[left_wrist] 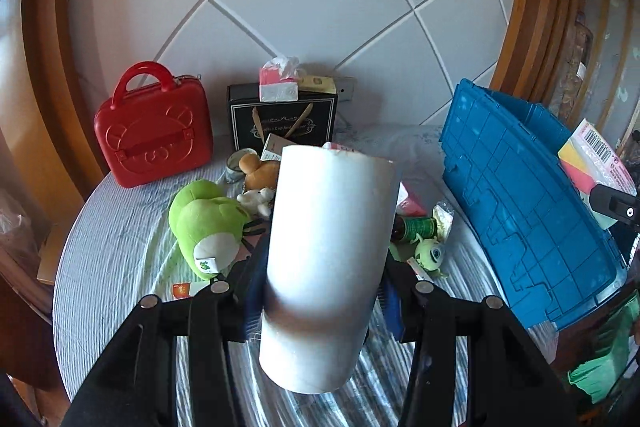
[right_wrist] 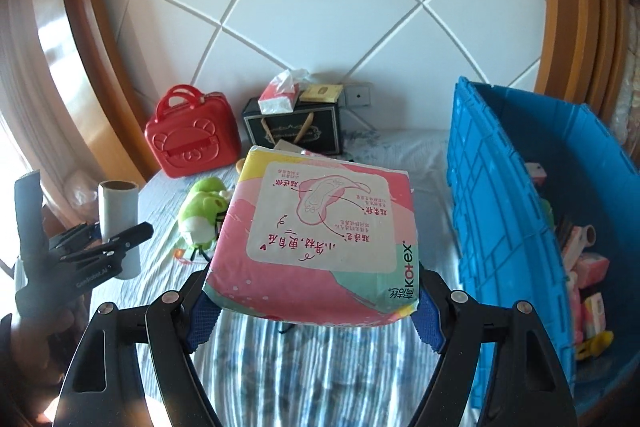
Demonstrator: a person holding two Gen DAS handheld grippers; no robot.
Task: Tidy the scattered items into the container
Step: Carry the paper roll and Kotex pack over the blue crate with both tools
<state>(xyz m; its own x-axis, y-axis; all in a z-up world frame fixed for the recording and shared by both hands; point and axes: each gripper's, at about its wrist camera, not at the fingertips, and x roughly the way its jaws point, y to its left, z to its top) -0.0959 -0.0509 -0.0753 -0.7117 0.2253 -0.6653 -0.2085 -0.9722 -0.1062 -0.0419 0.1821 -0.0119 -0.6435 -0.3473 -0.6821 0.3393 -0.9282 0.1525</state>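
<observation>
My left gripper (left_wrist: 320, 301) is shut on a white paper roll (left_wrist: 326, 259), held above the table. That same roll (right_wrist: 118, 223) and the left gripper (right_wrist: 108, 247) show at the left of the right wrist view, in a gloved hand. My right gripper (right_wrist: 312, 311) is shut on a pink Kotex pad pack (right_wrist: 320, 227), also lifted clear of the table. The blue crate (right_wrist: 520, 227) stands to the right with several items inside. Its wall (left_wrist: 520, 207) fills the right of the left wrist view, where the pad pack (left_wrist: 596, 159) shows beyond it.
On the table's striped cloth (left_wrist: 120, 247) lie a green frog plush (left_wrist: 208, 223), a brown bear plush (left_wrist: 256, 167), a green one-eyed toy (left_wrist: 430, 253) and a green bottle (left_wrist: 416, 227). A red case (left_wrist: 154, 135) and a black gift bag (left_wrist: 284, 123) stand at the back.
</observation>
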